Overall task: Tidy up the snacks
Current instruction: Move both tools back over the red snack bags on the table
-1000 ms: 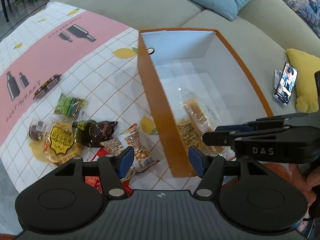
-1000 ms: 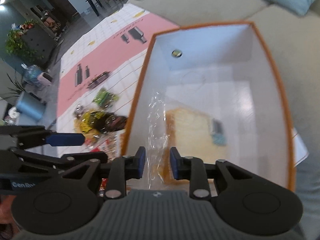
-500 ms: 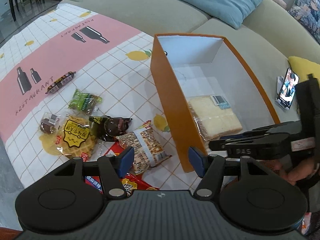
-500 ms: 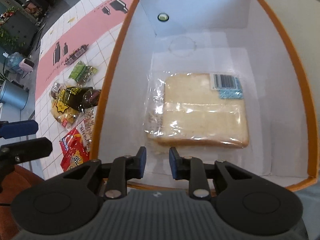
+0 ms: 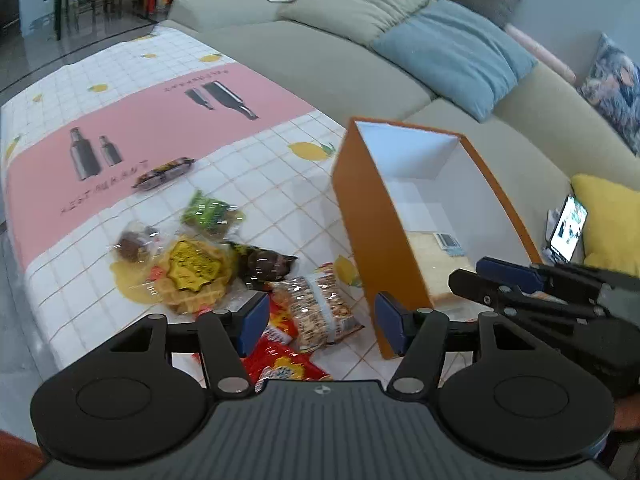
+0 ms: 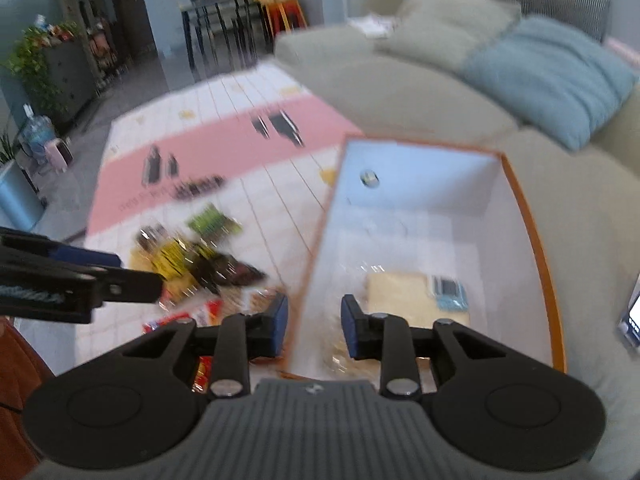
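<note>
Now both grippers empty, bread already in the box.

Held the left gripper (image 5: 322,322) wide open above the near snacks (image 5: 316,306) on the tablecloth (image 5: 160,120), nothing between its pads. Kept the right gripper (image 6: 314,324) narrowly apart over the near left wall of the orange box (image 6: 540,264), its jaws just opened further, gripping nothing. Wrapped bread (image 6: 404,300) flat on the box floor, near end. Other packets scattered left of the box: a waffle (image 5: 188,272), a green pack (image 5: 210,214), a dark bar (image 5: 164,174) farther off. Sofa (image 5: 320,60) beyond.
</note>
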`<action>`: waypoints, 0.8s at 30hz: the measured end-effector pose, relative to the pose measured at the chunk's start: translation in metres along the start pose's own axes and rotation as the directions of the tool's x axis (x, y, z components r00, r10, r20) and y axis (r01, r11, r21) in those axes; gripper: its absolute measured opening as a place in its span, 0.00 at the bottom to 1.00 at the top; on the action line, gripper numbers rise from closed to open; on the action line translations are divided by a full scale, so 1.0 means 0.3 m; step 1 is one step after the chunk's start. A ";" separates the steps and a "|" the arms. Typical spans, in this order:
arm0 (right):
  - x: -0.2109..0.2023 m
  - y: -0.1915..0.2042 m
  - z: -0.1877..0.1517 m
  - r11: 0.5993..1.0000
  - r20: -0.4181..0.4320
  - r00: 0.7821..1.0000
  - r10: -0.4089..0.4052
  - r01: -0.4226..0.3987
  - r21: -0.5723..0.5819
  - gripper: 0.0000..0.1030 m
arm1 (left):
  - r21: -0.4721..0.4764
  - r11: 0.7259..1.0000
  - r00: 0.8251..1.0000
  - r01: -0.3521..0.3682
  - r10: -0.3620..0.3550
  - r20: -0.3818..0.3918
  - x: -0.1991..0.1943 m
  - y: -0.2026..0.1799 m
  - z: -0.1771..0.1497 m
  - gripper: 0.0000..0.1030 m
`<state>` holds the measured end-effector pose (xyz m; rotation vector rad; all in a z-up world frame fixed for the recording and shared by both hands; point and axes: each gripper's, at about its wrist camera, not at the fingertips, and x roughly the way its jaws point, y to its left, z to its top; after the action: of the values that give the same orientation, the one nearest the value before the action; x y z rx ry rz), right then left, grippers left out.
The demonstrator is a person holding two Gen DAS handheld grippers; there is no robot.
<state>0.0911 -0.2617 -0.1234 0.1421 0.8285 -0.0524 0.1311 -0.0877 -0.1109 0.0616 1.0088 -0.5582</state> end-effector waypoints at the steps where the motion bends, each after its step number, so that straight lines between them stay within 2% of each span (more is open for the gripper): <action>1: -0.016 0.026 -0.007 1.000 0.023 1.000 0.004 -0.004 0.001 0.29 | -0.004 1.000 1.000 -0.014 0.014 0.016 -0.018 0.012 -0.008 0.70; 6: -0.065 0.137 -0.047 0.999 0.087 0.996 0.036 -0.039 0.031 0.30 | -0.007 0.999 0.996 -0.041 0.042 0.080 -0.114 0.081 -0.054 0.72; 10: -0.085 0.202 -0.100 0.997 0.121 0.991 0.048 -0.056 0.059 0.40 | 0.012 0.992 0.987 -0.127 0.125 0.104 -0.150 0.121 -0.103 0.72; 13: -0.074 0.239 -0.151 0.998 0.130 0.991 0.015 -0.022 0.051 0.41 | 0.013 0.985 0.981 -0.173 0.171 0.092 -0.141 0.148 -0.156 0.73; 15: -0.053 0.256 -0.186 0.998 0.114 0.993 0.006 -0.012 0.055 0.47 | 0.010 0.985 0.983 -0.174 0.173 0.067 -0.124 0.171 -0.190 0.73; 17: -0.027 0.265 -0.219 0.998 0.082 0.997 0.005 -0.009 0.059 0.57 | 0.004 0.986 0.985 -0.168 0.168 0.040 -0.096 0.191 -0.221 0.73; 21: 0.046 0.288 -0.279 1.000 0.006 1.000 0.007 -0.007 0.019 0.59 | 0.010 0.992 0.992 -0.128 0.128 -0.007 -0.035 0.204 -0.266 0.73; 24: 0.107 0.311 -0.295 0.999 -0.069 0.997 0.038 -0.040 -0.026 0.59 | 0.014 0.992 0.991 -0.121 0.122 -0.053 0.010 0.212 -0.284 0.73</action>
<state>0.0575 -0.1562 -0.1963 0.1349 0.8943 0.0003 0.0953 -0.0087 -0.1725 0.1476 1.0467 -0.4525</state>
